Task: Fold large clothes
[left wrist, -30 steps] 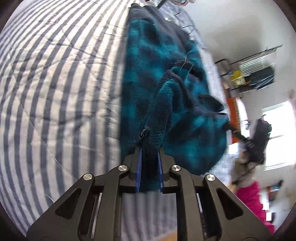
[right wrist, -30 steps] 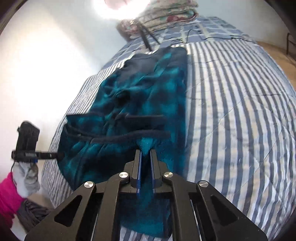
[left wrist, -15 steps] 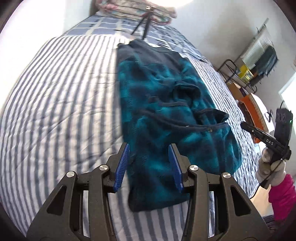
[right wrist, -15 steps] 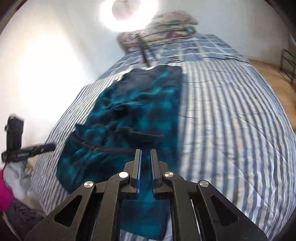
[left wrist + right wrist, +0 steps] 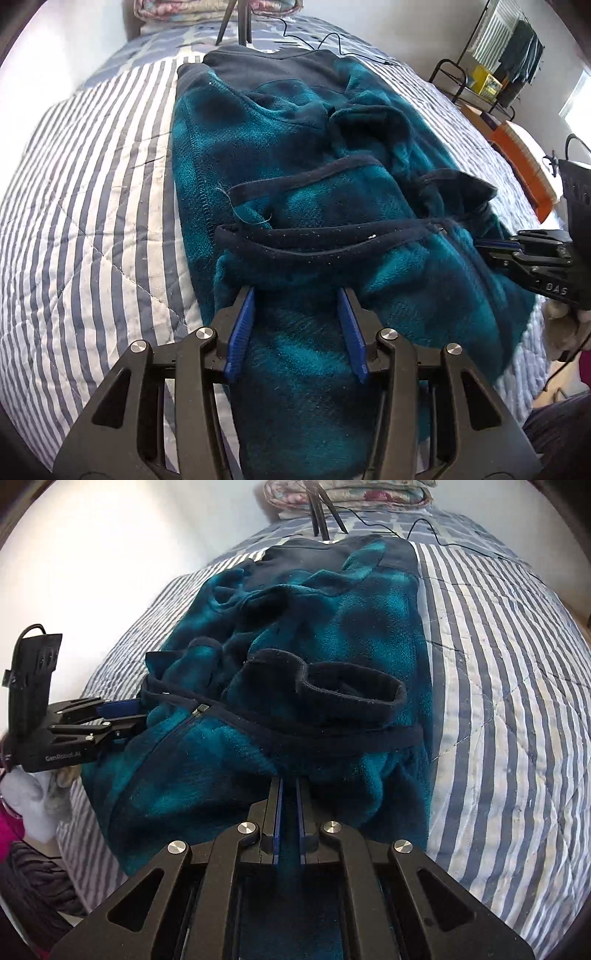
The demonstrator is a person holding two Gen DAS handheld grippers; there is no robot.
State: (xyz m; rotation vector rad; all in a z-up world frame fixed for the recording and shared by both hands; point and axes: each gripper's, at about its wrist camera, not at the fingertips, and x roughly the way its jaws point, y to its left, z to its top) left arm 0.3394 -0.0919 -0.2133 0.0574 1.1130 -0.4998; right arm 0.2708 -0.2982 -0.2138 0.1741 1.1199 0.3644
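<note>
A teal and navy fleece jacket (image 5: 295, 155) lies lengthwise on the striped bed, its near part folded back over itself, navy trim on top. My left gripper (image 5: 296, 295) hovers just over the near fold, jaws apart and still opening, with fleece below them but nothing pinched. The right wrist view shows it (image 5: 140, 716) at the jacket's left corner. My right gripper (image 5: 290, 784) has its jaws together, tips against the folded fleece (image 5: 332, 635); whether a layer is pinched I cannot tell. In the left wrist view it (image 5: 478, 245) touches the jacket's right edge by the zip.
The striped quilt (image 5: 92, 192) spreads wide to the left of the jacket. Black tripod legs (image 5: 236, 22) and a cable (image 5: 325, 40) sit at the far end, below stacked bedding (image 5: 351, 494). A clothes rack (image 5: 495, 81) stands at the right. A gloved hand (image 5: 33, 801) holds the left gripper.
My left gripper let go of the fleece fold it held and opened, and the fold now lies on the jacket. My right gripper stayed shut and came down closer to the jacket.
</note>
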